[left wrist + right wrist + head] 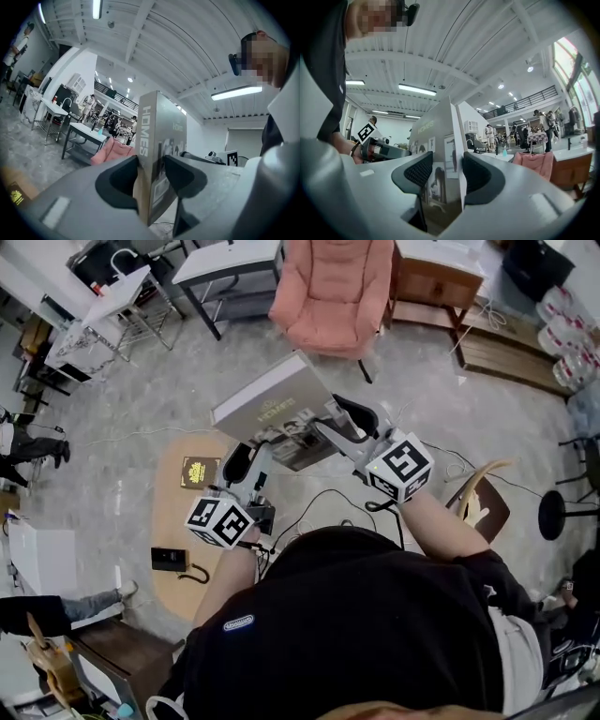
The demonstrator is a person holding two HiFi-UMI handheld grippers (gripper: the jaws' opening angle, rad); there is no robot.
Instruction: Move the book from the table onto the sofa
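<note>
A large grey hardcover book (272, 404) hangs tilted in the air over the floor, held from both sides. My left gripper (246, 457) is shut on its near left edge. In the left gripper view the book's spine (149, 136) stands upright between the jaws of the left gripper (151, 173). My right gripper (333, 423) is shut on the near right edge. The right gripper view shows the cover (436, 131) clamped in the right gripper (447, 171). The pink sofa chair (333, 296) stands just beyond the book.
A low oval wooden table (173, 521) lies to the left, with a dark booklet (199, 472) and a black device (169, 559) on it. A wooden chair (483, 498) stands at the right, cables run across the floor, and desks (225, 263) line the far side.
</note>
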